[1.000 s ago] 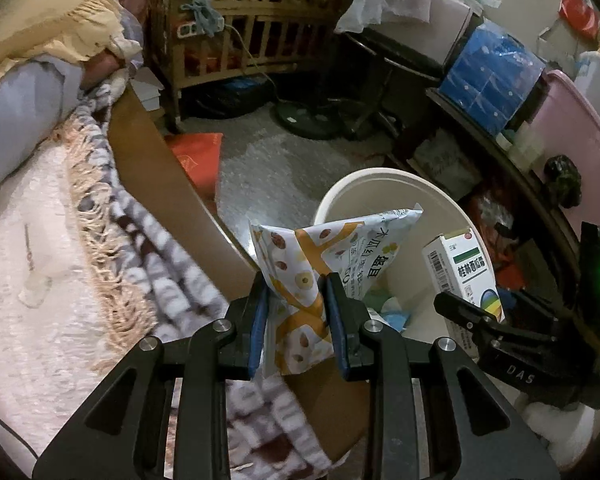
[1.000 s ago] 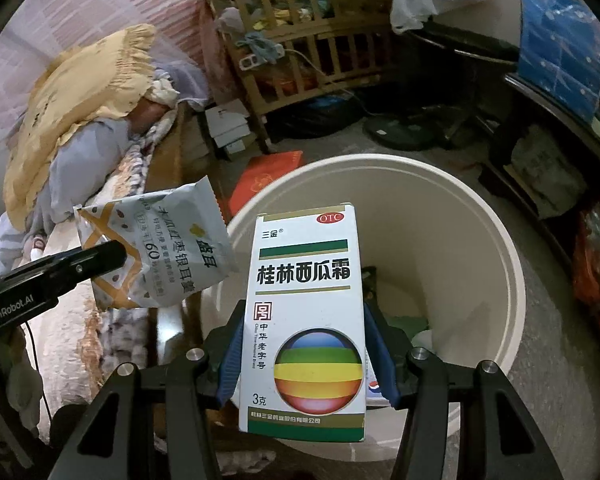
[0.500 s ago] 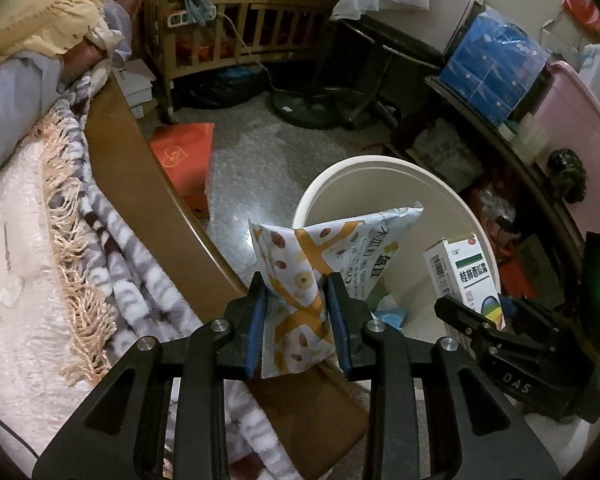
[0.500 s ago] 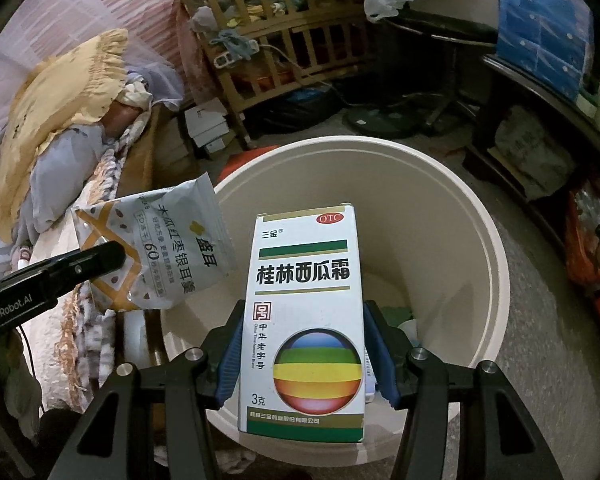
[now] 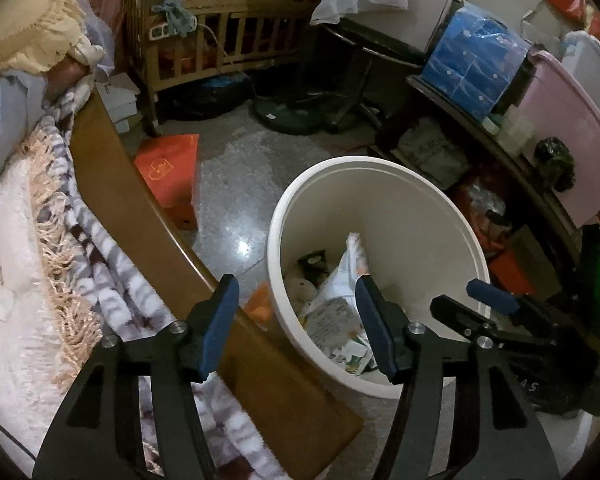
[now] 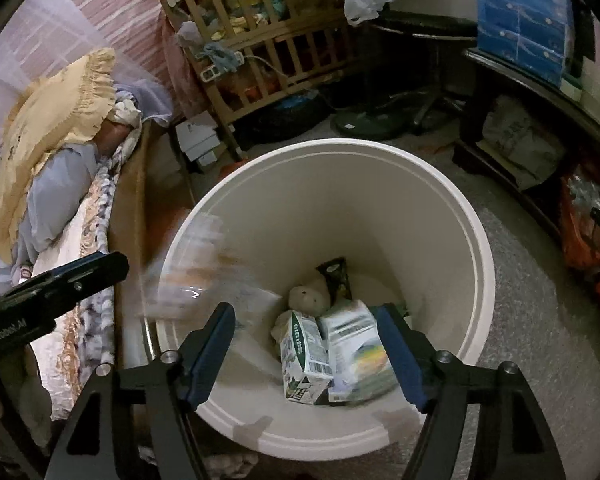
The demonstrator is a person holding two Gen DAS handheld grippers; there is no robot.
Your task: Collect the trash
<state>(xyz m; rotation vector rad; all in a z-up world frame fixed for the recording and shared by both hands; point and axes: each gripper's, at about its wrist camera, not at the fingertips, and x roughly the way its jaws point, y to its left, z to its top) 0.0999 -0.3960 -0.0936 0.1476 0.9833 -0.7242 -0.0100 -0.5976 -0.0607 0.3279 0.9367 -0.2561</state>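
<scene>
A: We hold the left tool (image 5: 298,322) over the near rim of the white bin (image 5: 452,204), and its jaws have just been opening; they stand spread, with nothing pinched between the blue pads (image 5: 219,322).

B: Agreed. The snack packet (image 5: 334,308) is inside the bin, leaning against the near wall. In the right wrist view it shows only as a pale blur (image 6: 204,272) by the bin's left wall.

A: And our right tool (image 6: 306,350)?

B: Its jaws have also just been opening. They stand spread above the bin, and nothing is gripped. The medicine box (image 6: 354,350) lies at the bottom, slightly blurred, right beside a green-and-white carton (image 6: 302,354).

A: We also see a dark wrapper (image 6: 336,276) and a pale crumpled lump (image 6: 308,298) further back on the bin's bottom.

B: Yes, both touching the heap. The bin stands on the speckled floor (image 5: 236,184), just beside the wooden bed frame (image 5: 112,160).

A: The fringed blanket (image 5: 56,264) hangs over that frame, and an orange box (image 5: 168,172) sits on the floor beyond the bin.

B: From the left wrist view we see the right tool (image 5: 480,306) hovering at the bin's right rim.
</scene>
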